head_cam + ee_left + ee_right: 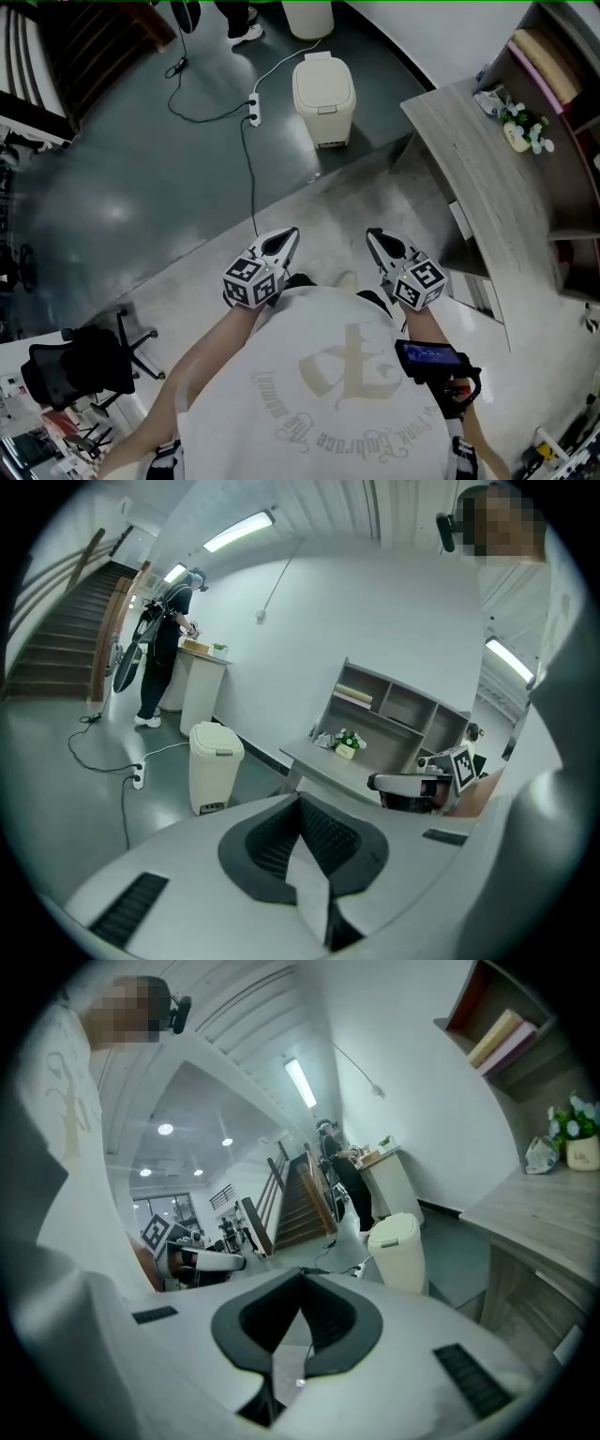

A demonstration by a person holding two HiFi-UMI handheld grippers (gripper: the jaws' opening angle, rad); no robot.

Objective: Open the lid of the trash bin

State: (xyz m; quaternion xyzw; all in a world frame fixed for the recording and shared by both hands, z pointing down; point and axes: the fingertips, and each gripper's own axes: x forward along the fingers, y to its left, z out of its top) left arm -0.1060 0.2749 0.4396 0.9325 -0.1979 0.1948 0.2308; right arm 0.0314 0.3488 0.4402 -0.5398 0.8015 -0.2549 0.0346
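head view puts the bin on the dark floor, well ahead of both claws, with its lid down flat. the left claw and right claw hang side by side close to the person's body, well short of the bin and touching nothing. in the left gripper view the left claw has its tips pressed together with nothing between them. the right gripper view shows the right claw the same, tips meeting and empty.

the step in hand looks like the approach, and the lid itself is untouched. the next move calls for walking up to the bin. then either a claw tip goes under the lid's front lip, or something presses the dark piece at the bin's base (probably a pedal, though too small to be sure). a closed tip should serve for a push or a lift.

for room, the floor on the near side of the bin is free of clutter. left of the bin, a cable runs from a power strip back toward the person and is worth stepping clear of. right of the bin, the counter juts out with a hard edge, so a straight line in, a little left of that edge, looks safest. another person stands well beyond the bin.
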